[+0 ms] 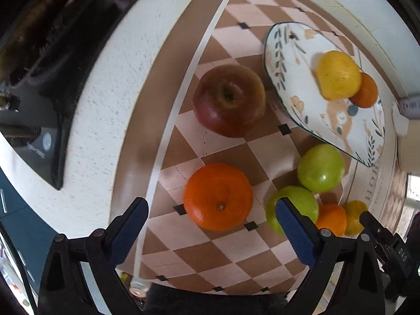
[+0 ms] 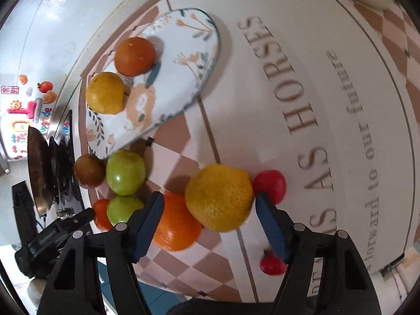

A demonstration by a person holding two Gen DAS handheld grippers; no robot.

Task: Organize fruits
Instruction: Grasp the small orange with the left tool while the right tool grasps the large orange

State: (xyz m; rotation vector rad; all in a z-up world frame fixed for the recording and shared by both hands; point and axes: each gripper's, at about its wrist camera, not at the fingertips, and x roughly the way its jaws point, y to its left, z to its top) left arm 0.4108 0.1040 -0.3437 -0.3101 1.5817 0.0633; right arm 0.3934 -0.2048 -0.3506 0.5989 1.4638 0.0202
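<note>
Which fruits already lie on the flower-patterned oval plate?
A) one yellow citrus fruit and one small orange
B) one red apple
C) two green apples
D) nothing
A: the flower-patterned oval plate holds only a yellow citrus fruit and a small orange; the other fruits lie on the tablecloth.

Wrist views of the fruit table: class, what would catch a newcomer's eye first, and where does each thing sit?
The bright orange on the checked tablecloth lies between the left gripper's wide-open jaws, with a big red apple just beyond it. In the right view a bumpy yellow citrus fruit fills the gap of the right gripper. A floral plate already holds two citrus fruits.
</note>
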